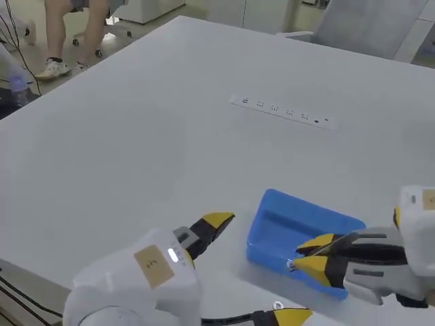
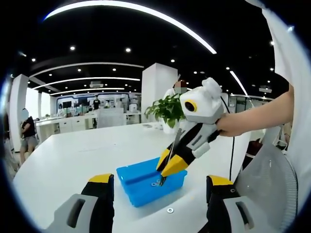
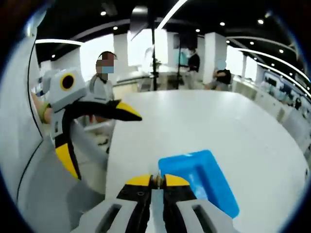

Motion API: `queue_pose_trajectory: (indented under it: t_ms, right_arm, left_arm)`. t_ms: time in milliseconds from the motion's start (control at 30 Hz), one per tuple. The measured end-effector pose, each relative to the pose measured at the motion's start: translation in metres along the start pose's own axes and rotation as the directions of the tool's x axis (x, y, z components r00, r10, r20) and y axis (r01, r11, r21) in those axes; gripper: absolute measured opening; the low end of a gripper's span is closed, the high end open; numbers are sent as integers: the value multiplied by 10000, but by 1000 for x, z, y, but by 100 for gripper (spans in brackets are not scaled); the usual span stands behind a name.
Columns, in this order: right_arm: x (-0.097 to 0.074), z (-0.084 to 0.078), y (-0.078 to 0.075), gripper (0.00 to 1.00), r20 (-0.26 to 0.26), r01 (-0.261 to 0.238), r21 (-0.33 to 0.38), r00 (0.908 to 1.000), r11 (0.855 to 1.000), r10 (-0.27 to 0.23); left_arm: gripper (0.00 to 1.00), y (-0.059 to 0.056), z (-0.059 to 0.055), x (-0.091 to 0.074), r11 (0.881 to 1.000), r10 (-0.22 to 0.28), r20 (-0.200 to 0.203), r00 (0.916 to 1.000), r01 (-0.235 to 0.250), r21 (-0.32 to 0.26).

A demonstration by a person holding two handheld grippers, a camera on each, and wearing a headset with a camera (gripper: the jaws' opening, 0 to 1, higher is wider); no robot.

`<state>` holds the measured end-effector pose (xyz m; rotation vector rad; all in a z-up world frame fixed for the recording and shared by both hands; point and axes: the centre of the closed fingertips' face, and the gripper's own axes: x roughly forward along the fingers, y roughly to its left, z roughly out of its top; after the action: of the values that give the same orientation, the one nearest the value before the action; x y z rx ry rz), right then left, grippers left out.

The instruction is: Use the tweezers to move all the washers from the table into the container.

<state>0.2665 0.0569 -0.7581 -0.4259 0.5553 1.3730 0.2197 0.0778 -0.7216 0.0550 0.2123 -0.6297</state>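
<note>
A blue rectangular container (image 1: 299, 221) (image 2: 141, 187) (image 3: 204, 177) sits near the table's front edge. My right gripper (image 1: 314, 255) (image 3: 156, 182) is shut on thin metal tweezers (image 1: 291, 264) (image 2: 163, 177) (image 3: 156, 180), whose tips reach down into the container's near side. A few small washers (image 2: 155, 183) lie inside the container by the tweezer tips. One washer (image 1: 277, 305) (image 2: 170, 210) lies on the table just in front of the container. My left gripper (image 1: 255, 268) (image 2: 161, 182) stands wide open, its jaws on either side of that washer and the container's near end.
The white table (image 1: 170, 136) stretches far behind the container, with a flush socket strip (image 1: 282, 112) further back. The table's front edge runs just behind my left gripper. People and desks stand beyond the table.
</note>
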Motion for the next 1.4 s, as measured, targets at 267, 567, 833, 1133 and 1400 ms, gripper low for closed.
queue_pose_trajectory:
  t_ms: [267, 567, 833, 1133, 1400]
  right_arm:
    - [3, 9, -20, 5, -89, 1282, 1075, 9917, 9859, -1280]
    - [18, 9, -35, 5, -586, 2088, 2020, 9778, 9569, -2011]
    - [22, -1, -48, 5, -1209, 2185, 2468, 9736, 9441, -1937]
    - [29, -10, -56, 5, -1690, 2056, 2836, 9722, 9366, -1622]
    - [38, -19, -65, 5, -2017, 1932, 3230, 9705, 9265, -1321]
  left_arm:
    - [81, -2, 6, -2, 9996, -175, 388, 9991, 183, -211]
    - [88, -11, 8, -2, 9979, -593, 589, 9965, 608, -241]
    - [88, -7, 8, -3, 9988, -391, 650, 9971, 410, -286]
    - [86, -6, 9, -3, 9987, -340, 726, 9968, 366, -351]
    - [85, -3, 10, -3, 9988, -206, 721, 9972, 237, -423]
